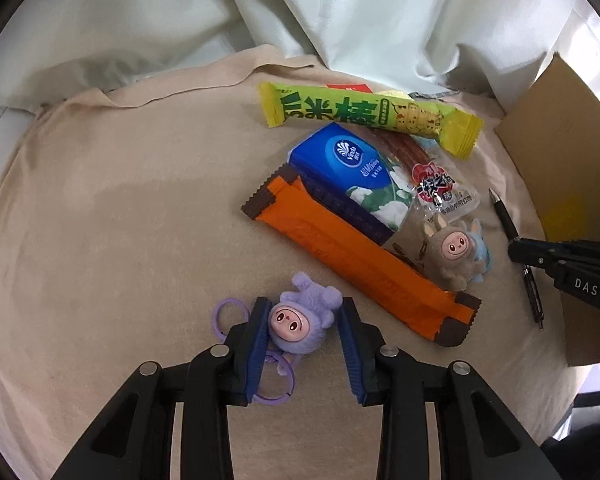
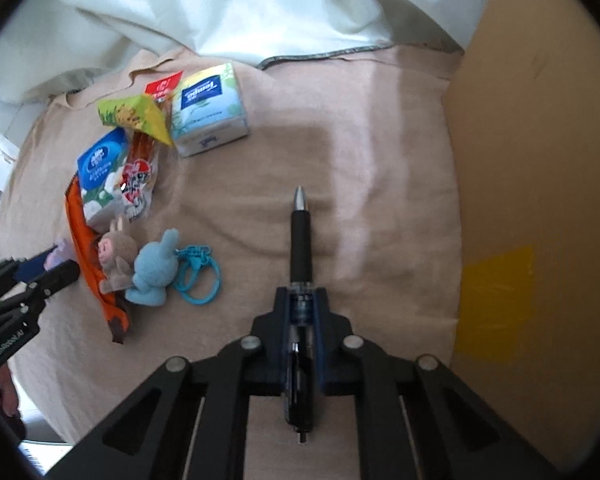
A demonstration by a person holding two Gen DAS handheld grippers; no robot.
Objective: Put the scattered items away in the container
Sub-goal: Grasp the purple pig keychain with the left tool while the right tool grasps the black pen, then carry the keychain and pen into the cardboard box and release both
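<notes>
While beige cloth (image 1: 120, 208) covers surface, left hand-held gripper (image 1: 304, 320) straddles purple toy (image 1: 300, 320) apart; right hand-held gripper (image 2: 303, 300) clamps pen (image 2: 301, 236).

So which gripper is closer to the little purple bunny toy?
Left. The left gripper has the purple bunny toy between its open fingers; the right gripper is off to the side, shut on the pen.

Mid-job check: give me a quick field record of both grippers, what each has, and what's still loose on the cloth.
left gripper: open, fingers either side of the purple plush keychain, not yet closed
right gripper: shut on the black pen, tip pointing forward
container: cardboard box, to the right of the pen
surface: beige cloth
still loose: orange snack bar, blue tissue pack, green-yellow snack bar, sausage packet, brown plush, blue plush, white tissue box
</notes>
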